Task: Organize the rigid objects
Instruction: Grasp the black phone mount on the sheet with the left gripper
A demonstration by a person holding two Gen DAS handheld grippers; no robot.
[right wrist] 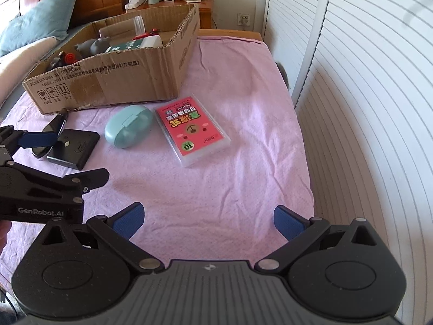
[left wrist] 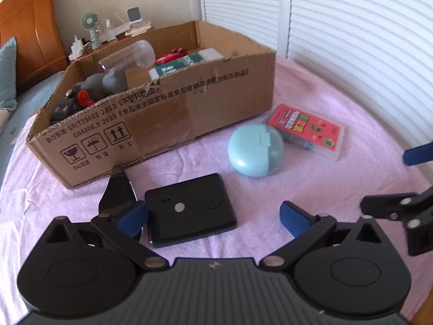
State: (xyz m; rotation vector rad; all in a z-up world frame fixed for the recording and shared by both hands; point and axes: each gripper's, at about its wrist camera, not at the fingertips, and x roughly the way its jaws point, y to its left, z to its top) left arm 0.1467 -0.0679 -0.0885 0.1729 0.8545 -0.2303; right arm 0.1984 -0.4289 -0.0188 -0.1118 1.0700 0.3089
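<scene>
A brown cardboard box (left wrist: 205, 103) (right wrist: 127, 78) sits on the pink blanket and holds several items. In front of it lie a flat black device (left wrist: 189, 210) (right wrist: 74, 146), a light blue round case (left wrist: 255, 150) (right wrist: 127, 130) and a red card box in a clear case (left wrist: 305, 131) (right wrist: 192, 130). A black and silver object (left wrist: 119, 189) (right wrist: 50, 135) lies left of the black device. My left gripper (left wrist: 213, 216) is open, low over the black device, with its left finger against the black and silver object. My right gripper (right wrist: 208, 219) is open and empty over bare blanket.
White louvered doors (right wrist: 365, 108) run along the right. A wooden headboard (left wrist: 27, 32), a blue pillow (right wrist: 38, 27) and a nightstand with a small fan (left wrist: 90, 27) stand behind the box. The pink blanket (right wrist: 230, 176) stretches to the bed's right edge.
</scene>
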